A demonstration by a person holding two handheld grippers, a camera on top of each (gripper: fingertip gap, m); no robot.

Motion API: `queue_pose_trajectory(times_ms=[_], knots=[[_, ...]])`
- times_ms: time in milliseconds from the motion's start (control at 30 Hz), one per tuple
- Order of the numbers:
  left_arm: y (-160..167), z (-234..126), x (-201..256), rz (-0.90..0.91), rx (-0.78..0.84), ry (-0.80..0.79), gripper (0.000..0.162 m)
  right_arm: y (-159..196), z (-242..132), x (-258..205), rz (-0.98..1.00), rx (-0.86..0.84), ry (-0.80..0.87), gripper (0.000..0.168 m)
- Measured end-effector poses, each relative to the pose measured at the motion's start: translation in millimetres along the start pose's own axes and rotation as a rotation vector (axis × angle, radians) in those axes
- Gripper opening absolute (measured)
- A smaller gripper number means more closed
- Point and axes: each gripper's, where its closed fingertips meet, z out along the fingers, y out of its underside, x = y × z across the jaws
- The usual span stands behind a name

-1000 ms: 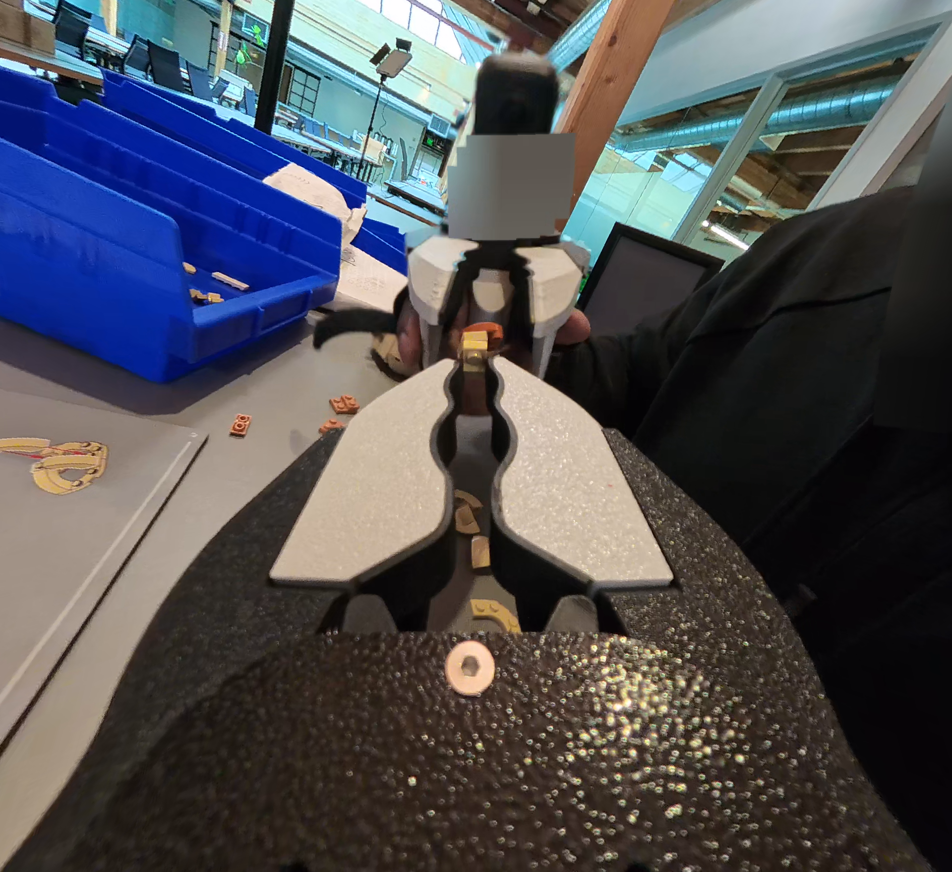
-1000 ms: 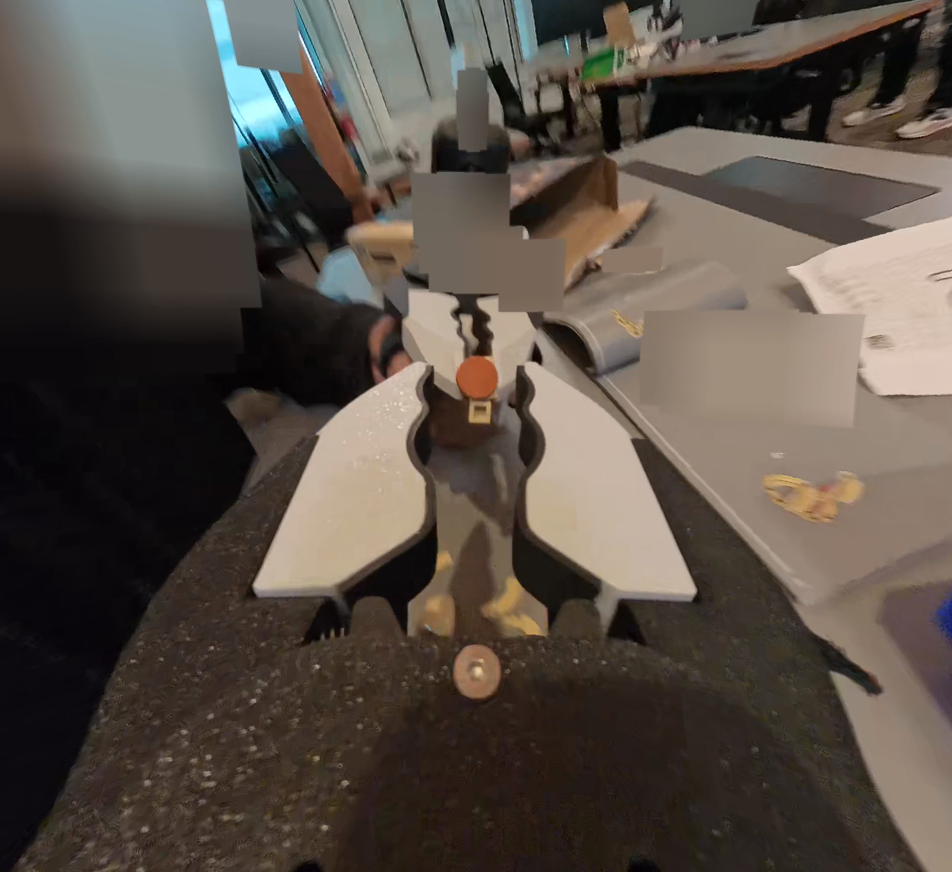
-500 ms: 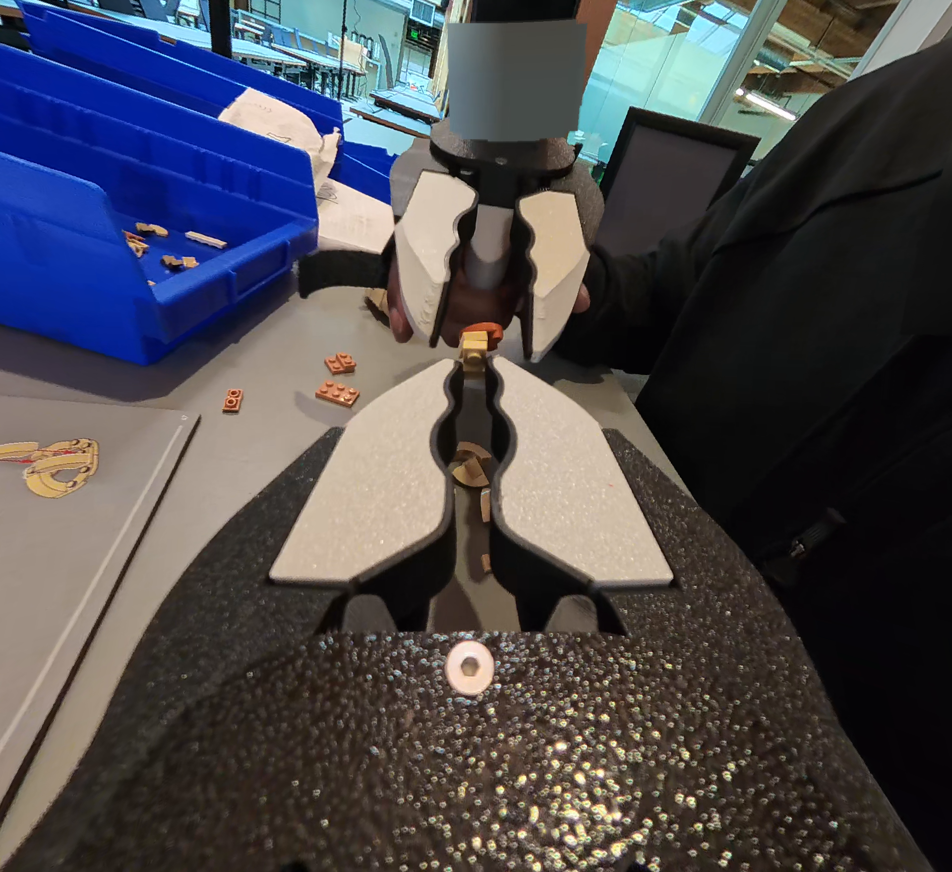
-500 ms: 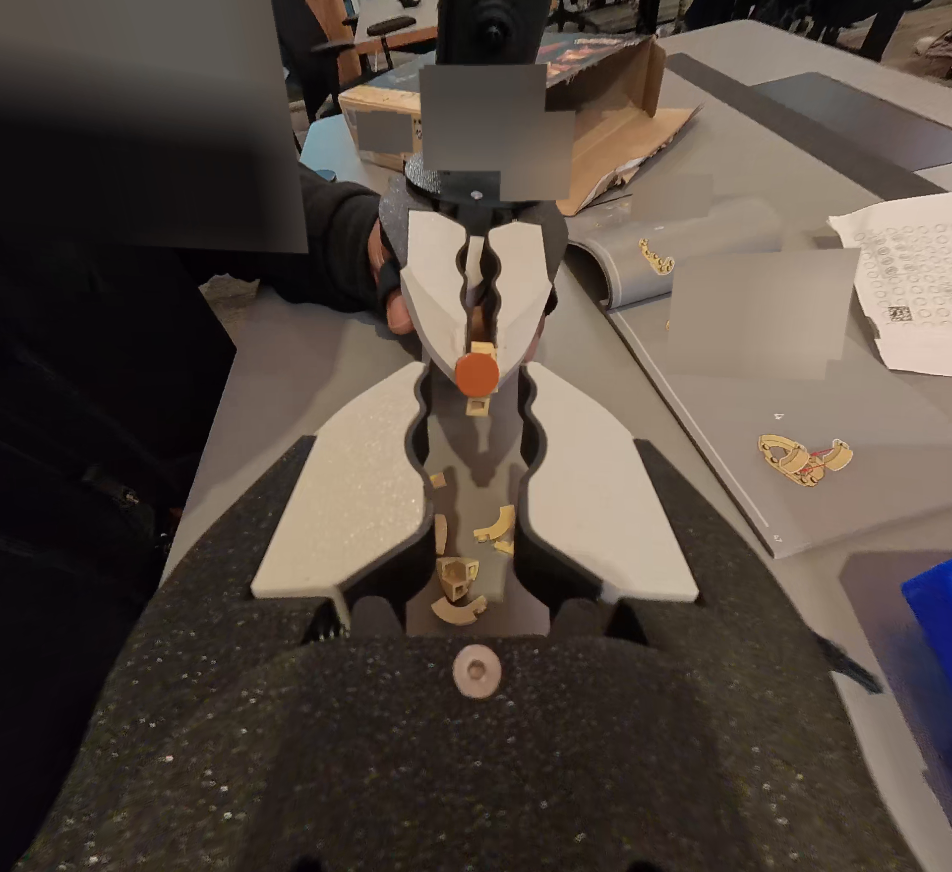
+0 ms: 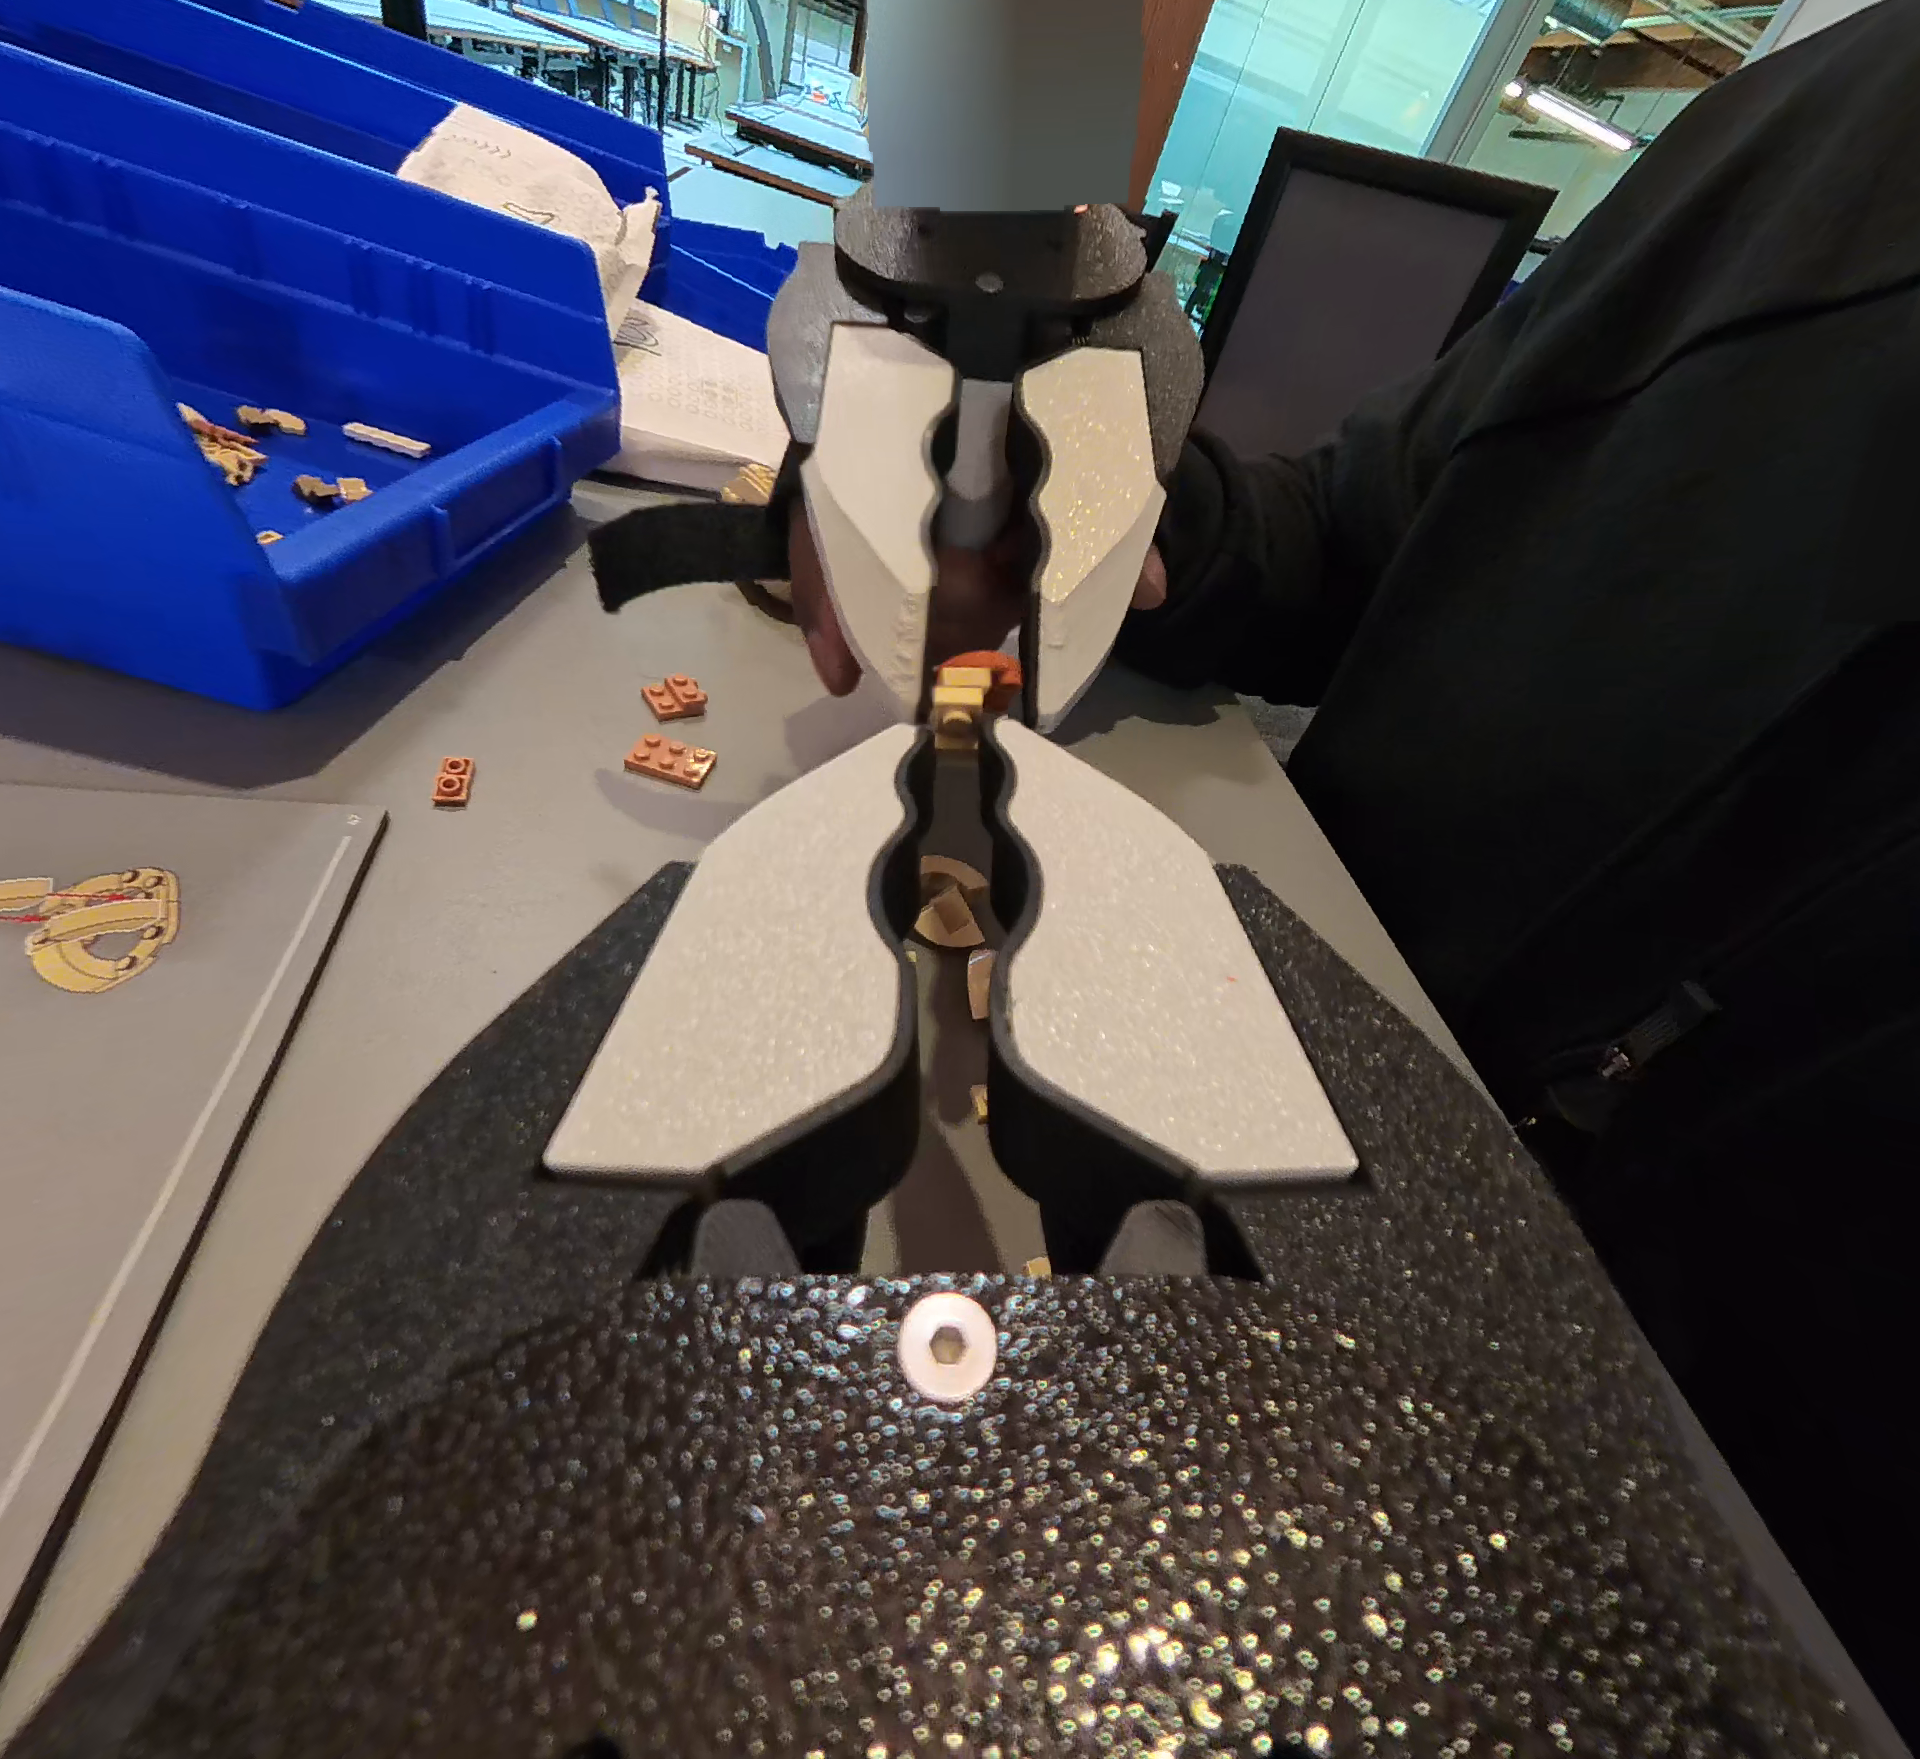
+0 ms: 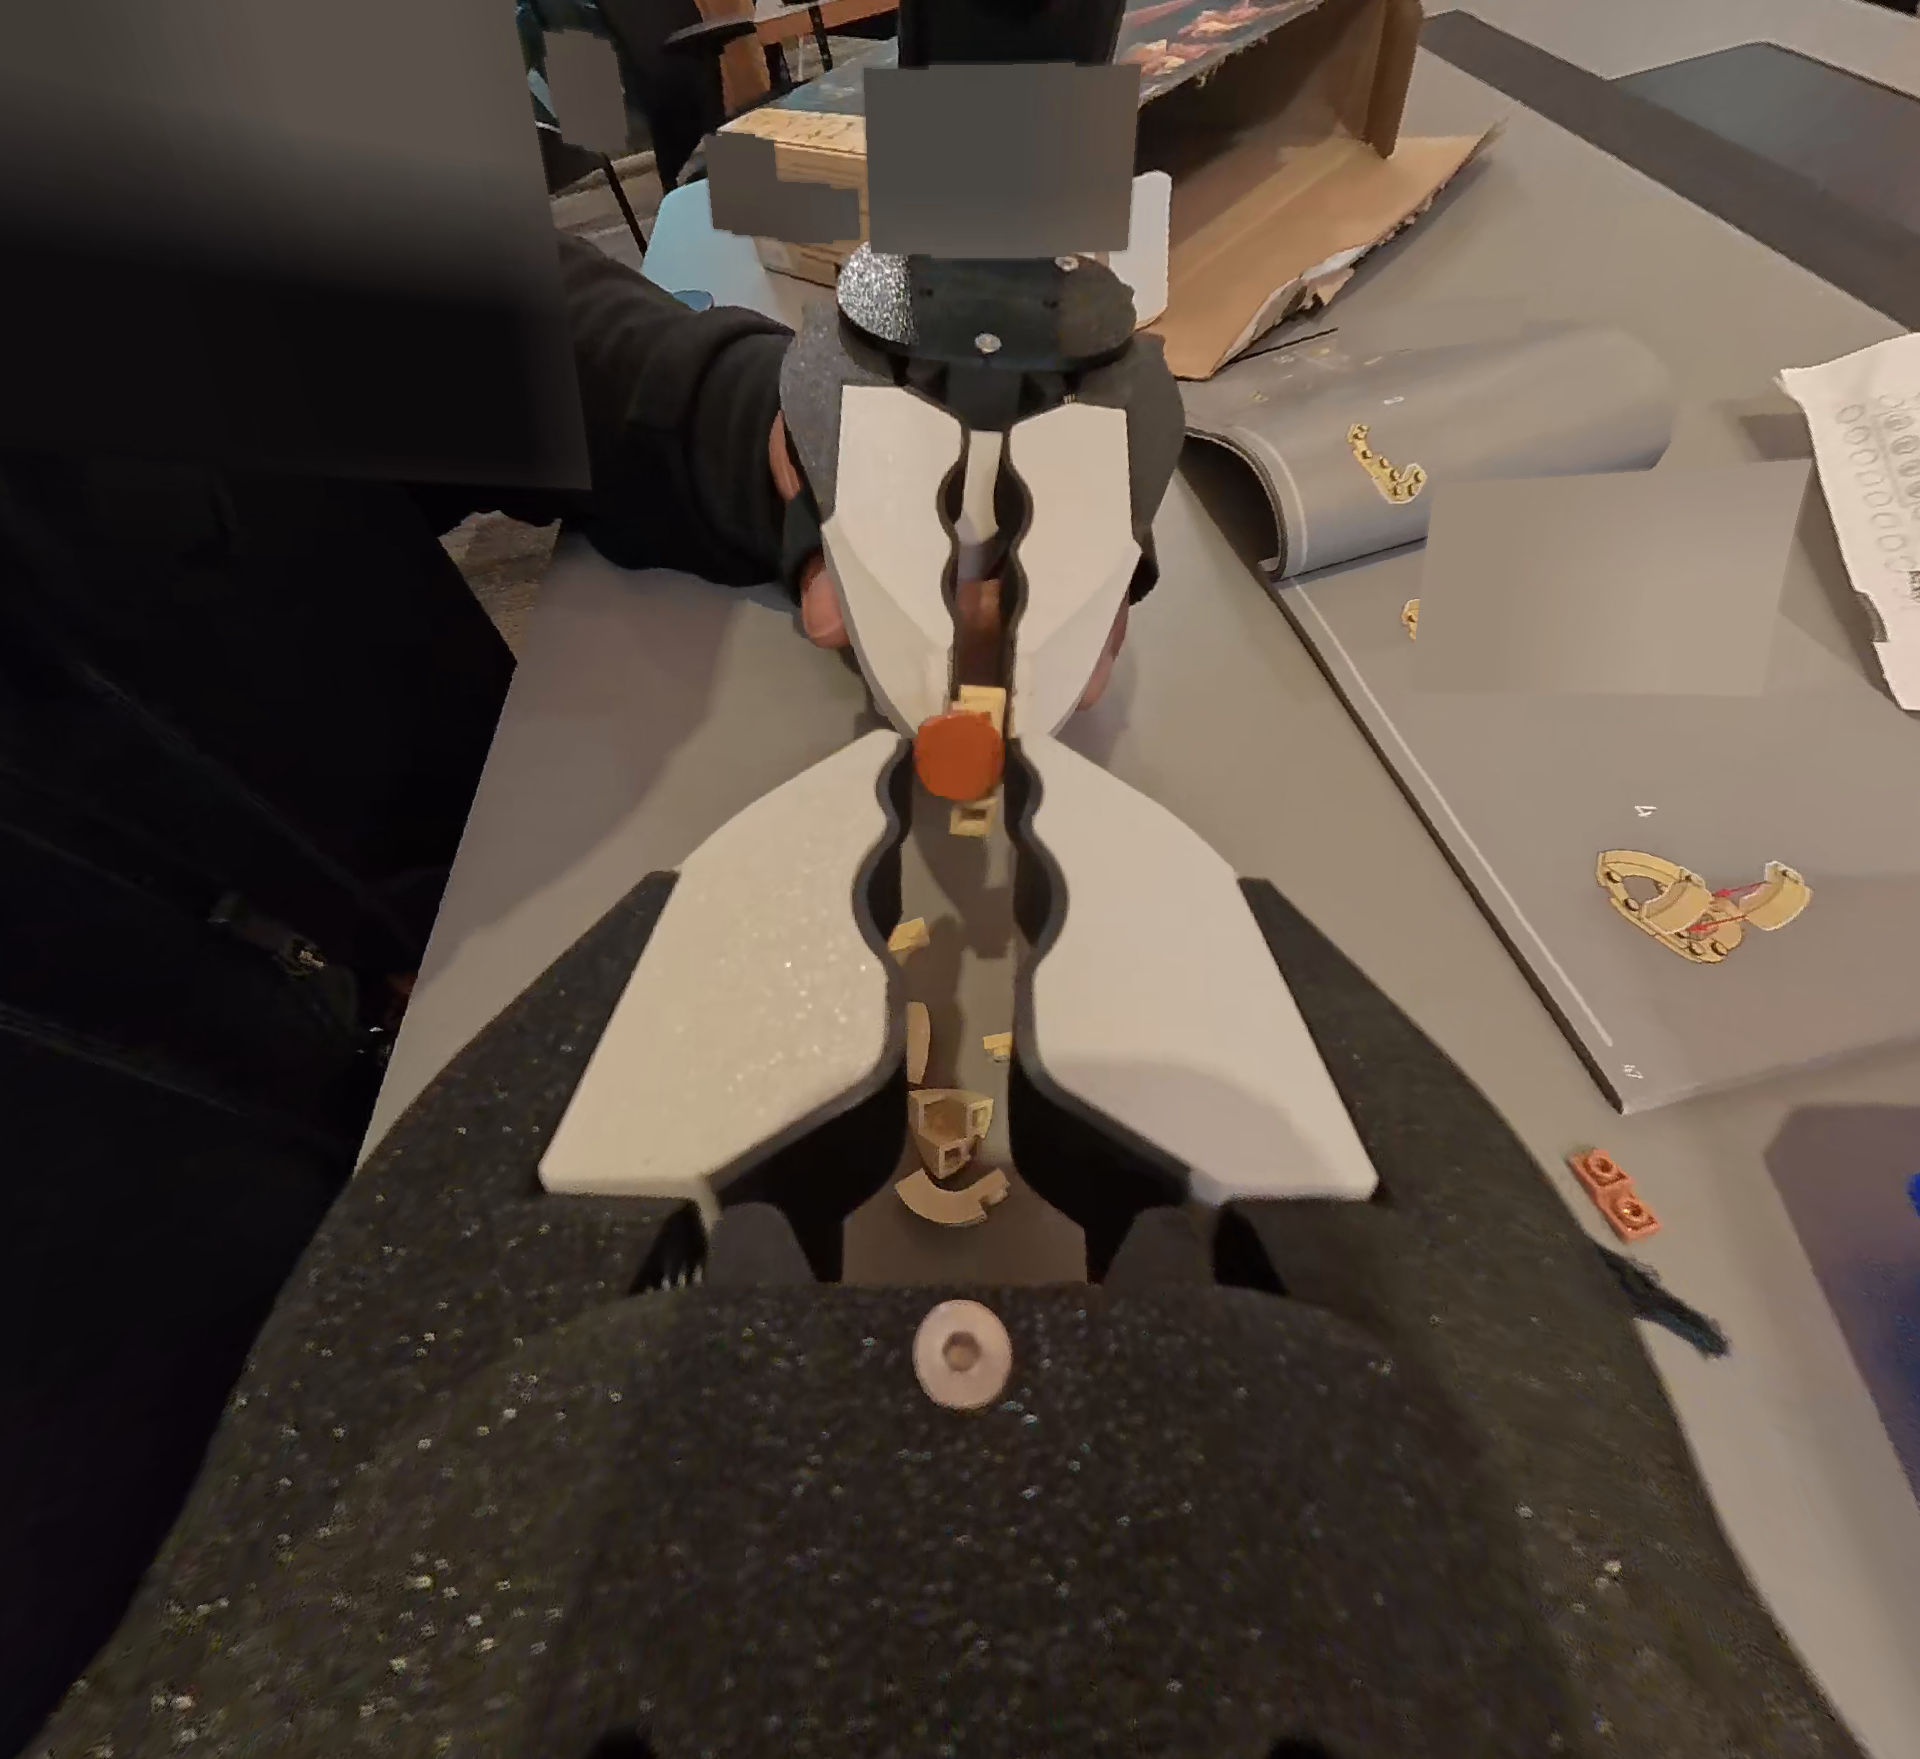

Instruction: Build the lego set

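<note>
My left gripper (image 5: 954, 722) is shut on a small tan lego piece (image 5: 954, 707) at its tips. My right gripper (image 6: 958, 759) is shut on an orange round piece (image 6: 958, 753). The two grippers meet tip to tip above the grey table (image 5: 540, 878), and the orange piece (image 5: 987, 670) touches the tan piece (image 6: 977, 699). The right gripper faces me in the left wrist view, and the left gripper faces me in the right wrist view. Several loose tan pieces (image 6: 940, 1138) lie on the table under the fingers.
Blue bins (image 5: 312, 556) with tan pieces stand at the left. Brown plates (image 5: 670, 759) lie loose on the table. An open instruction booklet (image 6: 1558, 930) lies beside them, a torn cardboard box (image 6: 1299, 99) behind it. A person in black sits close by. The tips of both grippers are at nearly the same place.
Both grippers have come lower toward the table and closer to each other. The tan and orange pieces stay held tip to tip.
</note>
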Motion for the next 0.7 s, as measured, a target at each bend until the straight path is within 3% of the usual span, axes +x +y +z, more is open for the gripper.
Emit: queue_pose_trajectory(times_ms=[167, 400, 700], knots=[[-1, -2, -4, -0.005, 0.005, -0.022, 0.007, -3, 2, 4, 0.017, 0.038, 0.023, 0.016], [-5, -5, -10, 0.003, 0.012, -0.069, 0.007, -26, -3, 11, 0.185, 0.297, -0.038, 0.016], [-9, -8, -13, 0.005, 0.027, -0.096, 0.007, -24, 3, 13, 0.198, 0.321, -0.02, 0.016]])
